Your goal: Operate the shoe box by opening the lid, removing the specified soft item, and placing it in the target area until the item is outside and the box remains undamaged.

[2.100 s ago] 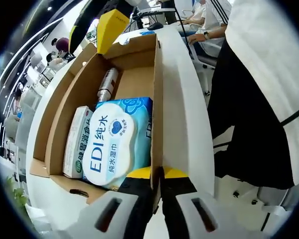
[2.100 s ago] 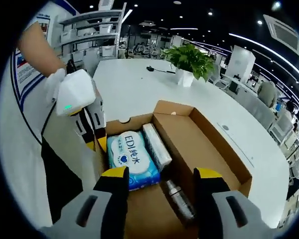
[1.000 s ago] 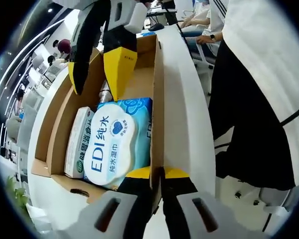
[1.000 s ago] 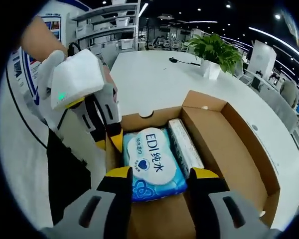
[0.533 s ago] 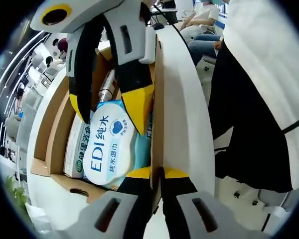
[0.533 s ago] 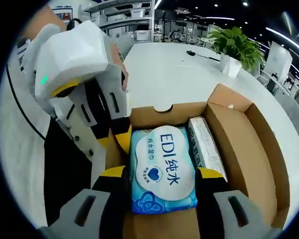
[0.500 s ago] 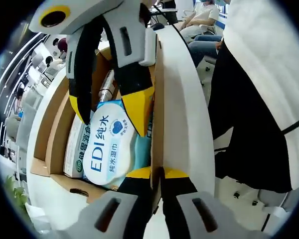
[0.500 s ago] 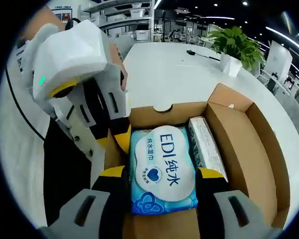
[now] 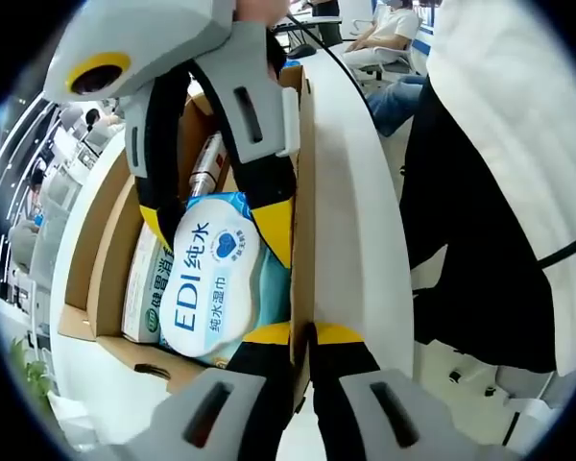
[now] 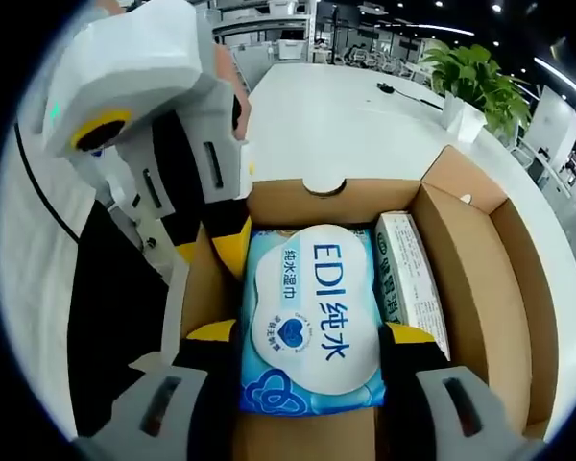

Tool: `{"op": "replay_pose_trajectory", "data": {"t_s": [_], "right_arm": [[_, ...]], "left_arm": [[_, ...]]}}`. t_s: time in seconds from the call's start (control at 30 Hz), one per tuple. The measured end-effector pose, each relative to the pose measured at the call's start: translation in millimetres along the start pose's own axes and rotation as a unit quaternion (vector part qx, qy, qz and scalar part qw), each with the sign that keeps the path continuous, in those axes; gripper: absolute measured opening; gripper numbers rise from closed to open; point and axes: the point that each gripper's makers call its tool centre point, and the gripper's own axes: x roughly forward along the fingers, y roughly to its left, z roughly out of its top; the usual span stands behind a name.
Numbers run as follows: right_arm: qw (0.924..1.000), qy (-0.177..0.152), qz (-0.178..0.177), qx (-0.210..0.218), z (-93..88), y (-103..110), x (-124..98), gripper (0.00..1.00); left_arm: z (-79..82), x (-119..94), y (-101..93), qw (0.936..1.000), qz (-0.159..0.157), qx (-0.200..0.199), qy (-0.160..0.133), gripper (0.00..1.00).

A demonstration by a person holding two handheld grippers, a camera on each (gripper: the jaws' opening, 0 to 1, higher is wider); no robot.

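Observation:
The open brown shoe box (image 9: 106,240) (image 10: 480,259) stands on a white table. Inside lies a blue-and-white pack of EDI wet wipes (image 9: 211,279) (image 10: 312,298), label up. My right gripper (image 10: 312,331) is open and low in the box, one yellow tip on each side of the pack; whether they touch it I cannot tell. From the left gripper view, the right gripper (image 9: 214,230) comes down over the pack. My left gripper (image 9: 302,336) (image 10: 216,250) is shut on the box's side wall (image 9: 302,192).
Beside the pack lies a white-and-green carton (image 9: 144,288) (image 10: 408,279), with a metal bottle (image 9: 206,168) further along the box floor. The white table (image 10: 346,115) stretches beyond the box, with a potted plant (image 10: 480,82) on it. A person in dark trousers (image 9: 480,240) stands close.
My right gripper has come down into the box, from above its far end to straddling the wipes pack. My left gripper has kept its hold on the wall.

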Motion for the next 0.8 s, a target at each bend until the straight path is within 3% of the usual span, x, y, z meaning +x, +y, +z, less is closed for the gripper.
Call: {"op": "replay_pose_trajectory", "data": {"t_s": [0.23, 0.43, 0.8], "right_arm": [[0.9997, 0.024, 0.010, -0.001, -0.1, 1, -3, 0.55], [0.9999, 0.009, 0.005, 0.007, -2.5, 2, -2, 0.55], [0.9998, 0.016, 0.007, 0.010, -17.3, 4, -16, 0.54]], "left_arm": [[0.4, 0, 0.0, 1.0000, -0.002, 0.000, 0.000, 0.05], [0.9, -1, -0.4, 1.0000, -0.004, -0.003, 0.002, 0.04], [1.7, -2, -1.1, 0.9999, -0.008, -0.008, 0.004, 0.04]]}}
